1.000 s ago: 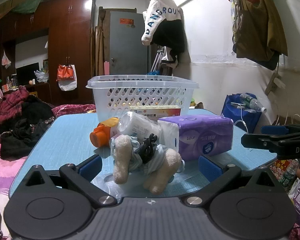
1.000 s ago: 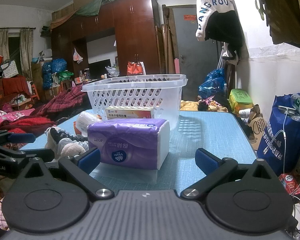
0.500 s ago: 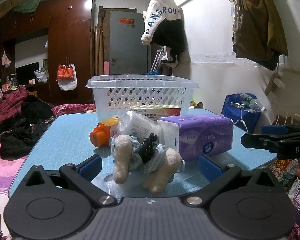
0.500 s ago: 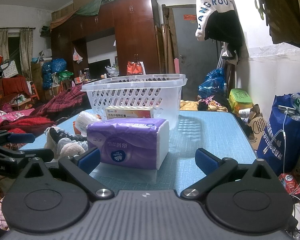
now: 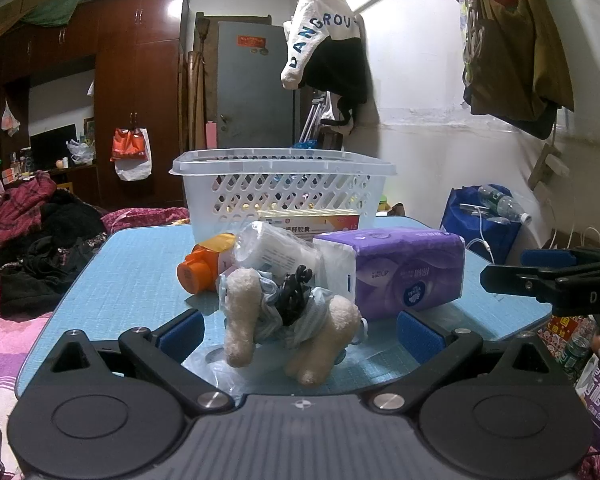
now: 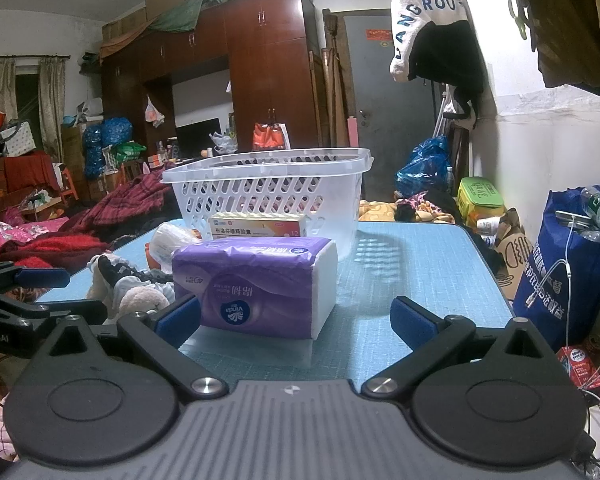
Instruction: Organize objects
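On the blue table (image 5: 120, 280), the white lattice basket (image 5: 284, 184) stands farthest, the purple tissue pack (image 6: 256, 280) lies just ahead of the wide-open right gripper (image 6: 296, 320), and the cream plush toy (image 5: 292, 320) sits between the wide-spread left gripper (image 5: 298, 330) fingers, ungripped.

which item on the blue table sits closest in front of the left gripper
The cream plush toy, lying between the open left gripper fingers; the purple tissue pack and orange-capped bottle lie farther back.

wardrobe (image 5: 136, 92), hanging hoodie (image 5: 324, 36), blue bag (image 6: 568, 264).
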`<state>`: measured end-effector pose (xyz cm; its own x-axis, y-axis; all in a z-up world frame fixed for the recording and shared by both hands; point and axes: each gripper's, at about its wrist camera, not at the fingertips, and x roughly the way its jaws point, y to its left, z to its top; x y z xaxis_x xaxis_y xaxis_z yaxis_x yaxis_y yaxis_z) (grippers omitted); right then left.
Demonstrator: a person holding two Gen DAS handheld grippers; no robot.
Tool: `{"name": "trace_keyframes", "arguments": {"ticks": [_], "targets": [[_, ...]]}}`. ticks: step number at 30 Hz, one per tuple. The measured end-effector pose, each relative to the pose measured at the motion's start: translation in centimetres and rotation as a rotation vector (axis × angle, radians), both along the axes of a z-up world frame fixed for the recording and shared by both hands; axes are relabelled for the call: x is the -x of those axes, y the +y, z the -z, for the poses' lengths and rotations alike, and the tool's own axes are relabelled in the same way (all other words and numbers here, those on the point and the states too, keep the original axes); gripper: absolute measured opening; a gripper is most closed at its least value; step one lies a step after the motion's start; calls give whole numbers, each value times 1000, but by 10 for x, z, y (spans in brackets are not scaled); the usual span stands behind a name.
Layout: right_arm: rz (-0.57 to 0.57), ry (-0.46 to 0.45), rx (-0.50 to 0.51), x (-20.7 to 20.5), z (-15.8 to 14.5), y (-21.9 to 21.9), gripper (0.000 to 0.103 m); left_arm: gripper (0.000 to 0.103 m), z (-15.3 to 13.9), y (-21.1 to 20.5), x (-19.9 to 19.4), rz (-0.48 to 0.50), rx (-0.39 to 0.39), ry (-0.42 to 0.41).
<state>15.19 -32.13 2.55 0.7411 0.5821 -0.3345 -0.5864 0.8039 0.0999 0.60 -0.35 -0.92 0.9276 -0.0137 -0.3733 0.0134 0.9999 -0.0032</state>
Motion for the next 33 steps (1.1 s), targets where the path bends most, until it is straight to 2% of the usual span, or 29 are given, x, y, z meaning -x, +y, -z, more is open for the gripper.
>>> {"name": "trace_keyframes", "arguments": {"ticks": [13,15,18,21,25,27,31,33], "targets": [[3,-4,-2,0,0,0,103,103,0,0,0,1,1,-3],[21,-56,-13,4,0,-1,103,103,-3,1,5,-2,22,-44],[28,-173,-52,12,0,-2,103,103,-12,8,20,-29,42,-158],[3,-219,-105,14,1,0,103,103,-20,17,25,-55,15,-228],[-46,-169,-89,11,2,13,103,103,-21,25,22,-80,-40,-227],[-59,-132,-71,12,3,22,103,103,-20,30,22,-79,-33,-218],[-208,-63,-118,14,12,33,103,103,-17,40,24,-34,15,-209],[-256,-57,-124,18,16,41,103,103,-14,42,25,-23,13,-197]]}}
